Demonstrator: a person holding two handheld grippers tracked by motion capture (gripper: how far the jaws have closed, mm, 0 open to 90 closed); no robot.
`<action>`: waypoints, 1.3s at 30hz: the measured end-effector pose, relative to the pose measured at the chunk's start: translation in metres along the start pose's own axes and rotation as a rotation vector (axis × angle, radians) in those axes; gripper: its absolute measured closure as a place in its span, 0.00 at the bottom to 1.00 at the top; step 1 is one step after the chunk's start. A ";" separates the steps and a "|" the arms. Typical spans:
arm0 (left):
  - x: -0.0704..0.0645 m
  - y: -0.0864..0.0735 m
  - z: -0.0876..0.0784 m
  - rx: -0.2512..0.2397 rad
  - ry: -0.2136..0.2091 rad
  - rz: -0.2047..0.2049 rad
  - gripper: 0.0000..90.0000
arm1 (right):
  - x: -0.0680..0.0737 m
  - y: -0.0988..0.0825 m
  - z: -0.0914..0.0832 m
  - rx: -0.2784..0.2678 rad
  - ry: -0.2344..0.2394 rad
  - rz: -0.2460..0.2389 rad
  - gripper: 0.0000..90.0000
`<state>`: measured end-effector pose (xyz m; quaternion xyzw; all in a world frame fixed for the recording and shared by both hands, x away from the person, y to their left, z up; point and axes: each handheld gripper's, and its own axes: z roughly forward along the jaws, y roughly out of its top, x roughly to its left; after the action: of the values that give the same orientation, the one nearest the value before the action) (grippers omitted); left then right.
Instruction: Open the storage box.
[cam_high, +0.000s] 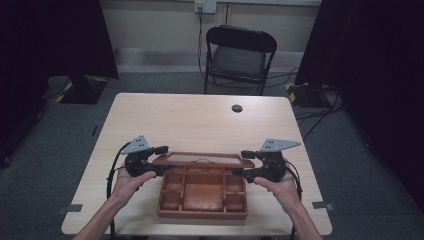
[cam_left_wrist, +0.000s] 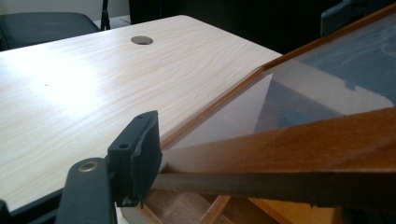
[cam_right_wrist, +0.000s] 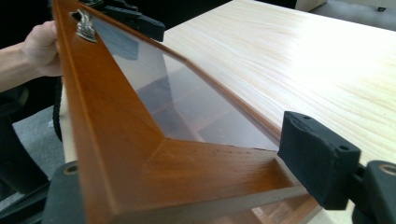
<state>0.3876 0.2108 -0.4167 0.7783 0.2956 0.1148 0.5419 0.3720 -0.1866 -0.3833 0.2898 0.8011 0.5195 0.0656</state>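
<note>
**Both grippers pinch the box's glazed lid**

Low in the frame's centre, the wooden compartment box sits on the table. Its glass-paned lid stands raised behind it. The left gripper clamps the lid's left corner, the right gripper its right corner.

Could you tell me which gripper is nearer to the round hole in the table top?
The right gripper. It holds the right end of the box lid, almost straight below the hole in the high view; the left gripper holds the lid's left end, farther off sideways.
</note>
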 end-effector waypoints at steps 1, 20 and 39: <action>0.000 0.001 0.000 -0.002 -0.003 -0.003 0.35 | -0.002 0.000 0.001 -0.002 0.000 0.006 0.27; 0.011 0.009 0.006 0.005 -0.039 -0.005 0.45 | -0.022 0.000 0.009 -0.035 -0.025 0.051 0.39; 0.024 0.013 0.014 -0.025 -0.018 -0.025 0.51 | -0.046 -0.004 0.019 -0.066 -0.067 0.104 0.49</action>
<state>0.4181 0.2111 -0.4141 0.7687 0.2992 0.1047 0.5555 0.4158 -0.1971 -0.4044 0.3459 0.7648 0.5384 0.0748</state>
